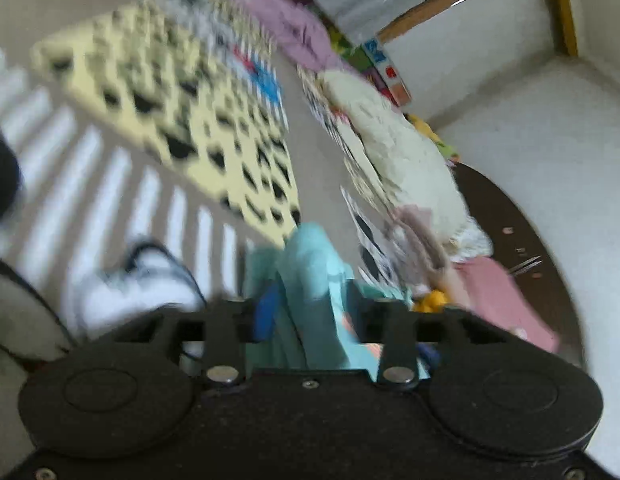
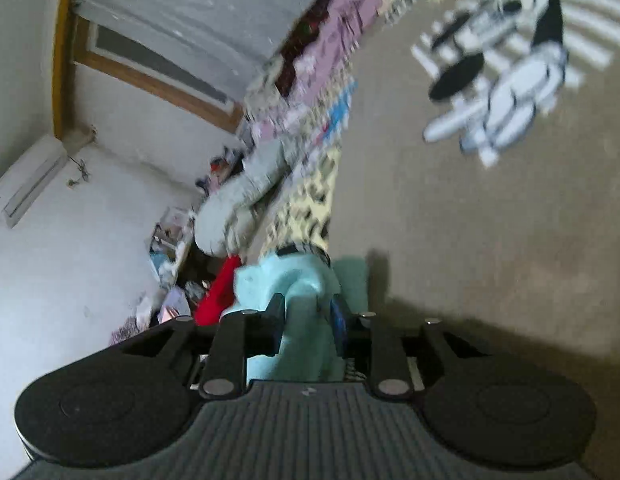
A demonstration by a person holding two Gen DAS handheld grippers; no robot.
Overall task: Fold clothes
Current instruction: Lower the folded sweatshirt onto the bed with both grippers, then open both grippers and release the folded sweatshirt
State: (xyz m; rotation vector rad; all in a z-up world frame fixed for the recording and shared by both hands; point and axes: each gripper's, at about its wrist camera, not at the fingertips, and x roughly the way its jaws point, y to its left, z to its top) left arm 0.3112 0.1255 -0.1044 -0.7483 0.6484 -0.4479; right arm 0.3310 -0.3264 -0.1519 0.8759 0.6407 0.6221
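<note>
A light turquoise garment point(image 1: 310, 272) is bunched between the fingers of my left gripper point(image 1: 310, 312), which is shut on it and holds it above the beige bed cover. In the right wrist view the same turquoise garment point(image 2: 298, 280) is pinched in my right gripper point(image 2: 306, 316), also shut on it. Both views are tilted and blurred. The cloth hides the fingertips, and the rest of the garment hangs out of sight below the grippers.
A yellow cloth with black spots point(image 1: 182, 120) lies flat on the striped beige cover point(image 1: 70, 184). A heap of clothes and a cream plush point(image 1: 397, 152) runs along the wall. A dark round table point(image 1: 521, 248) stands at the right. The other gripper point(image 2: 505, 92) shows far off.
</note>
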